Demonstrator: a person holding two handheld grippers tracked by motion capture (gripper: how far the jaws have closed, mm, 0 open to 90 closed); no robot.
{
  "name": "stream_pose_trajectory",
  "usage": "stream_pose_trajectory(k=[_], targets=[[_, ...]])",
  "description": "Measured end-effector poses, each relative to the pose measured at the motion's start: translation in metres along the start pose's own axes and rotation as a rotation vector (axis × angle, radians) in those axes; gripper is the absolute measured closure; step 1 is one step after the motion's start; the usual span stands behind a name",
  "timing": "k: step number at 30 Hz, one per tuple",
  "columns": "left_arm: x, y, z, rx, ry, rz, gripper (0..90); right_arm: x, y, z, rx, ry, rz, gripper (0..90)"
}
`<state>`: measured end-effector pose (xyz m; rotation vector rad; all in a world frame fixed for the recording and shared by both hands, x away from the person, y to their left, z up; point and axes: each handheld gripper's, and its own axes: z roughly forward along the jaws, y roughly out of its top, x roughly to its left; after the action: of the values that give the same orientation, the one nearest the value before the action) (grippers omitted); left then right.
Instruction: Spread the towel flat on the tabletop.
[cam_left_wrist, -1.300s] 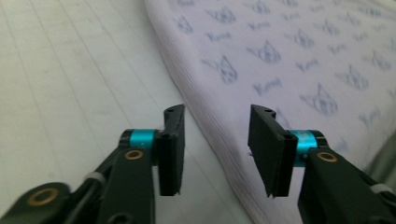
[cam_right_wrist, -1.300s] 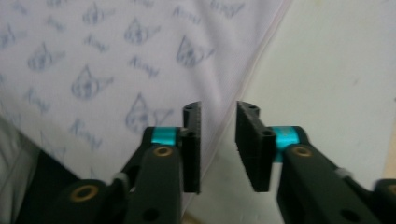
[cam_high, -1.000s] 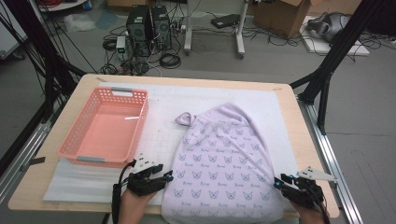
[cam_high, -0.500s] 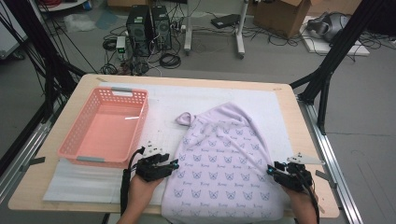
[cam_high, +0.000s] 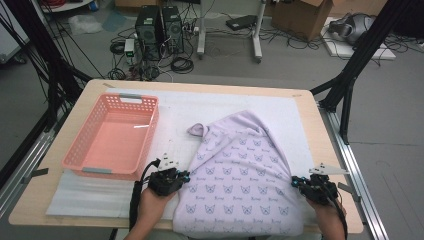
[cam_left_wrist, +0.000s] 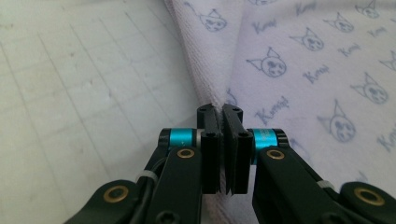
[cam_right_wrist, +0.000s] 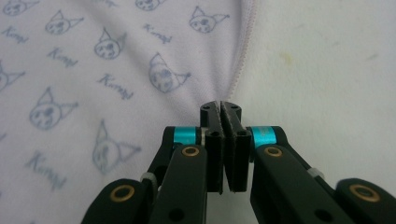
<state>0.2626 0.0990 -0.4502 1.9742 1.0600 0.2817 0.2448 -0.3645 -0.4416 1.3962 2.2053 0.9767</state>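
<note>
Lying spread on the white mat (cam_high: 225, 107) near the front of the wooden table (cam_high: 320, 125) is a soft lilac cloth (cam_high: 240, 185) printed with little cat faces and words. It is wide at the near end and narrows to a small curled tip by the pink basket (cam_high: 112, 137). Its near edge hangs over the table's front and is cut off from sight. The left gripper (cam_high: 172, 176) has just closed and pinches the cloth's left edge between its jaws. The right gripper (cam_high: 312, 184) has just closed too, on the right hem. Before, both grippers sat a little farther out from the cloth with their jaws apart.
</note>
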Motion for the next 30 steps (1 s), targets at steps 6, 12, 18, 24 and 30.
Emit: stream_pose_trajectory(k=[6,12,18,24,30], targets=[[-0.009,-0.017,-0.02,0.012,-0.025,0.006,85.5,0.008,-0.018,-0.021,0.025,0.03,-0.011,88.1],[-0.007,-0.014,-0.018,-0.042,-0.056,-0.036,56.4,0.015,-0.025,-0.032,0.012,0.04,-0.017,76.3],[0.009,0.016,-0.006,-0.115,-0.055,-0.054,50.5,0.009,-0.017,-0.031,-0.052,0.021,0.003,70.9],[0.023,0.04,0.022,-0.122,-0.053,-0.055,53.9,0.005,-0.014,-0.028,-0.062,0.023,0.007,70.1],[0.038,0.044,0.049,-0.07,0.012,-0.113,60.2,0.0,-0.012,-0.025,-0.059,0.014,-0.005,70.1]])
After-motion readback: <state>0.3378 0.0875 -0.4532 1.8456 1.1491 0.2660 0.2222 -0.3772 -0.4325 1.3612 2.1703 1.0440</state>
